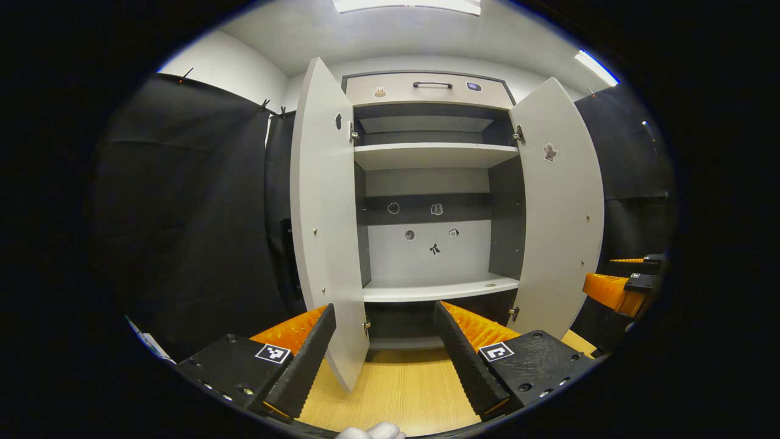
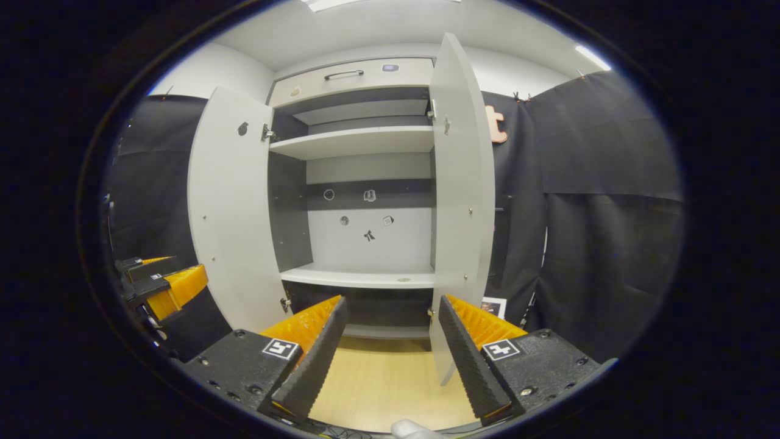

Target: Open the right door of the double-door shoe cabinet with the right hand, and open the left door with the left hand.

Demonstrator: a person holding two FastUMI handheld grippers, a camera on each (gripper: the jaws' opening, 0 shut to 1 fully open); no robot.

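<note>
So, left door: the tall pale-grey left door panel (image 1: 323,219) of the double-door shoe cabinet (image 1: 429,91) is swung wide open.
Left gripper: black-and-orange left gripper (image 1: 384,356) is spread apart, gripping nothing, with the door's edge between its fingers.
Shelves: white shelves (image 1: 432,155) look bare.
Right door: pale-grey right door panel (image 2: 460,201) is open too.
Right gripper: matching right gripper (image 2: 390,353) is released, empty, over the wooden floor (image 2: 378,381).

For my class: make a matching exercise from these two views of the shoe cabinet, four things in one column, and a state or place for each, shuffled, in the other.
Things:
1. left door
2. right door
3. drawer handle
4. left tongs

States or places:
A. above the shelves, at the cabinet's top
B. open, nothing between the fingers
C. swung open, left side
D. swung open, right side

Pairs: 1-C, 2-D, 3-A, 4-B
</note>
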